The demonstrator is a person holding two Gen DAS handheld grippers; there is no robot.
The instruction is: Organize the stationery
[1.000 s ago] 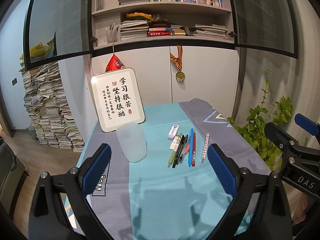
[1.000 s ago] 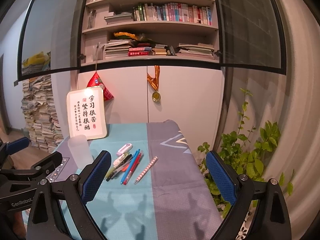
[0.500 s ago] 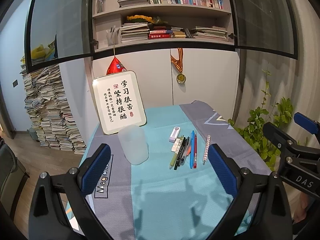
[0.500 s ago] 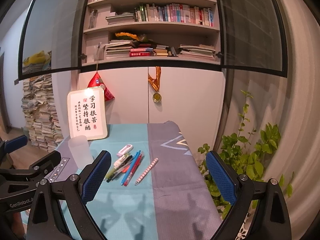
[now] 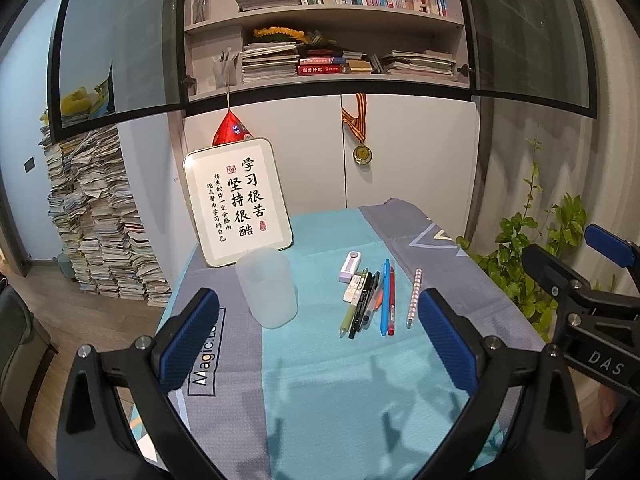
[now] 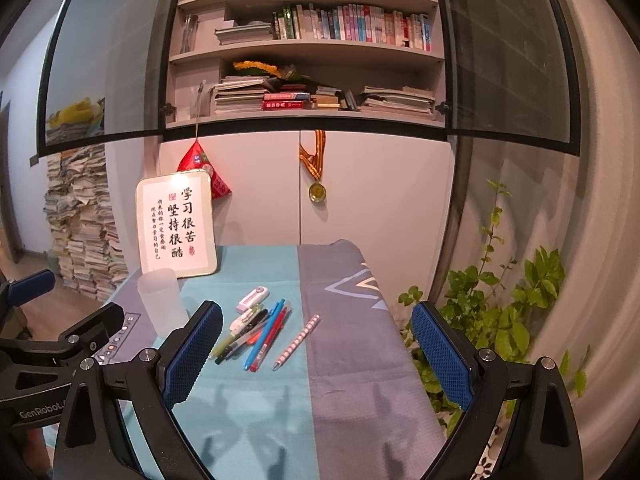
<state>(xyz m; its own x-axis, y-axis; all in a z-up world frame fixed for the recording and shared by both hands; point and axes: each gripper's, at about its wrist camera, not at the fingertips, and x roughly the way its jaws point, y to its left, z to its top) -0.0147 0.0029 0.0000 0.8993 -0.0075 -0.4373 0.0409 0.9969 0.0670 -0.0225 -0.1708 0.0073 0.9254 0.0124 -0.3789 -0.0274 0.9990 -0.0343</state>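
Nothing of the sorting is done yet, as far as I can judge. Both my tools hover above the near end of the surface [image 5: 328, 392], the left gripper [image 5: 320, 340] and the right gripper [image 6: 316, 354] each with jaws spread wide and gripping nothing. The frosted cup [image 5: 267, 287] stands upright and looks empty, just in front of the framed calligraphy sign [image 5: 238, 202]. To its right lies the stationery, all flat on the cloth: a white correction tape [image 5: 350, 266] at the far end, a cluster of dark and green pens [image 5: 362, 306], a blue pen [image 5: 385, 298] touching a red pen [image 5: 392, 300], and a striped pencil [image 5: 413, 298] a little apart. Every piece remains to be gathered, presumably into the cup.
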